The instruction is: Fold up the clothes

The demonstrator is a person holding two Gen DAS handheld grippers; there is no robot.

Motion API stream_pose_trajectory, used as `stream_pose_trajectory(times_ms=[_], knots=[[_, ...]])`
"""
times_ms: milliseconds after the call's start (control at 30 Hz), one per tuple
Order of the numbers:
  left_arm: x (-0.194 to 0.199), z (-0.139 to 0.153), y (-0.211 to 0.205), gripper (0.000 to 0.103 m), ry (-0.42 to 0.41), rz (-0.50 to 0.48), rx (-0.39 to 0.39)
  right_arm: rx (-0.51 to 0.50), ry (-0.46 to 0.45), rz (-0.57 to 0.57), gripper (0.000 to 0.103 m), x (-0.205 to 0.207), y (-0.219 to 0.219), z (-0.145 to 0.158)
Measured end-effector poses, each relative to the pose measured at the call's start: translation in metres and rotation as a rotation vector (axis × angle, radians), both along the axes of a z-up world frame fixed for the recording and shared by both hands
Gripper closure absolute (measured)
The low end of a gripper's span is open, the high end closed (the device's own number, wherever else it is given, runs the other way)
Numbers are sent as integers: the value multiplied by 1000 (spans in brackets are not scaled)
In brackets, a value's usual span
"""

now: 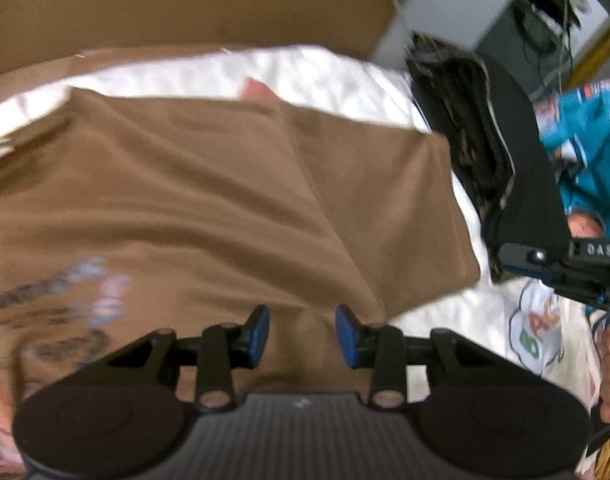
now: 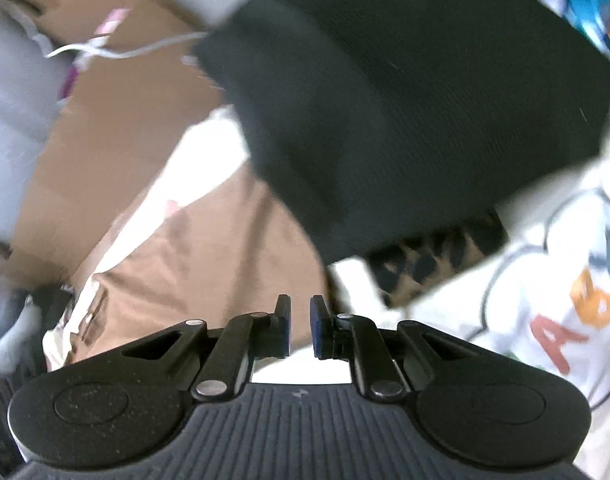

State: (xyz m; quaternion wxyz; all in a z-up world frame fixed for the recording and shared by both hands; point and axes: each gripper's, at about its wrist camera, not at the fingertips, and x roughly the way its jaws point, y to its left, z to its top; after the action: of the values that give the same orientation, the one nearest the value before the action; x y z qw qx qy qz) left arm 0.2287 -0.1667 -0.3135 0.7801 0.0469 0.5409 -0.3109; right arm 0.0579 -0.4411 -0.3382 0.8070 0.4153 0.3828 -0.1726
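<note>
Left wrist view: brown tee point(image 1: 209, 184) spread on the white sheet point(image 1: 313, 72), left gripper point(image 1: 303, 334) above its lower part, jaws apart, nothing pinched. Looks soft, light, floppy; best grabbed at a hem or sleeve edge.

Right wrist view: right gripper point(image 2: 301, 328) almost closed, empty, tee beyond.
</note>
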Motion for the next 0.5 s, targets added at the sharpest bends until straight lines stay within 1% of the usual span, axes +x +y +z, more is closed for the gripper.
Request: stream_pose_trajectory(times_ms=[100, 167, 233, 300, 433, 500], knots=[[9, 15, 27, 64, -44, 58, -2, -40, -27, 57, 93, 4, 5, 18], [16, 23, 48, 64, -75, 99, 5, -43, -32, 76, 93, 15, 10, 23], [23, 29, 72, 64, -102, 146, 19, -42, -35, 94, 93, 11, 12, 27], [28, 33, 99, 64, -114, 204, 30, -42, -37, 112, 93, 10, 17, 33], [34, 38, 149, 64, -116, 336, 52, -54, -37, 154, 93, 11, 31, 36], [33, 43, 174, 64, -131, 392, 54, -55, -40, 167, 93, 14, 38, 39]])
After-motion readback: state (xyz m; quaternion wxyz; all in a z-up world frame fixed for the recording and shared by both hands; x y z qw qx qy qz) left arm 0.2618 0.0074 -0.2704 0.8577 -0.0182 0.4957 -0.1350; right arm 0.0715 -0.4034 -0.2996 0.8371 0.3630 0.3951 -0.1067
